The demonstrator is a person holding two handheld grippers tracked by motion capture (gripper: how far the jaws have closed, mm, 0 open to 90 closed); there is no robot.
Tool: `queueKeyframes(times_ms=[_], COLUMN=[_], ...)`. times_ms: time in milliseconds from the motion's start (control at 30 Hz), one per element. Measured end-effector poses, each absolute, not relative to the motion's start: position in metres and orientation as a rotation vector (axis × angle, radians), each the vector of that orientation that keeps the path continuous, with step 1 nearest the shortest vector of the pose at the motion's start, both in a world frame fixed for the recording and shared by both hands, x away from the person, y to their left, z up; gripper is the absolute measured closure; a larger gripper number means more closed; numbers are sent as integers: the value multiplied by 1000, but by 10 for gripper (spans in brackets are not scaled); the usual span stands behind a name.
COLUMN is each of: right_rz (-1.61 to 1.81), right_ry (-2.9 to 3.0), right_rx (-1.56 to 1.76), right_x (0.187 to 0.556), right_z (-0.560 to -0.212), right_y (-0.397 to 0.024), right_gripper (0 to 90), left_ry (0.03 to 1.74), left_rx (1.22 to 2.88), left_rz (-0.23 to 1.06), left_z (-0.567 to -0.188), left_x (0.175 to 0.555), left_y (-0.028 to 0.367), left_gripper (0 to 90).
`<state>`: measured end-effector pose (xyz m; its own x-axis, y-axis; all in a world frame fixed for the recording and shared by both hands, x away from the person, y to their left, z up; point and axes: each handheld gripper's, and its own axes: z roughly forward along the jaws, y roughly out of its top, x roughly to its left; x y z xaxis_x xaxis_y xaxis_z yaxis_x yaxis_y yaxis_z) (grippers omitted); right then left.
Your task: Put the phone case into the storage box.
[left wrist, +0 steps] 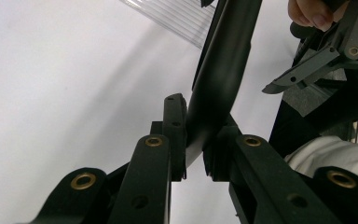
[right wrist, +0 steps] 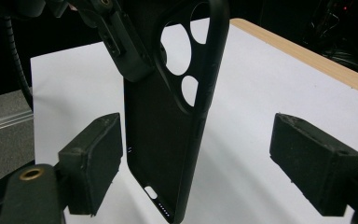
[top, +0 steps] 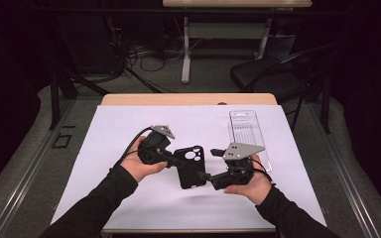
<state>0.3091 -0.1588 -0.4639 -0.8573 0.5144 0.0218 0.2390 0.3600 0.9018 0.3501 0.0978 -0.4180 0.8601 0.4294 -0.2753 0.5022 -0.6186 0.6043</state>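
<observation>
My left hand-held gripper [left wrist: 193, 151] is clamped on the light, flexible phone case [right wrist: 168, 130]; the right hand-held gripper [right wrist: 205, 163] stands wide apart around its stiffer edge.

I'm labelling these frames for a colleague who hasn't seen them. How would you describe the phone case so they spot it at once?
On the white table sheet, look midway between the two hands. The phone case is held there, clamped by the left gripper. It is matte black with round camera holes, unlike the clear ribbed plastic tray lying flat behind it.

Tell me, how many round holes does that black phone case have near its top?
3, in the black rubbery phone case: a big hole, another at the top edge, a smaller one below. The left gripper may hide others.
</observation>
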Motion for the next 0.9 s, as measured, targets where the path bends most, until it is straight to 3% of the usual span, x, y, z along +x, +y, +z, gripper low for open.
queueKeyframes(times_ms=[333, 900], right_rz=[1458, 1435], right_ry=[2382, 2381], right_rx=[676, 642], right_x=[311, 314], right_z=[-456, -430], right_y=[-158, -160], right_gripper=[166, 388], left_ry=[671, 662], left_rx=[2344, 2358], left_rz=[-117, -100], left_z=[-416, -415], left_x=[350, 348], left_y=[94, 91], left_gripper=[815, 815])
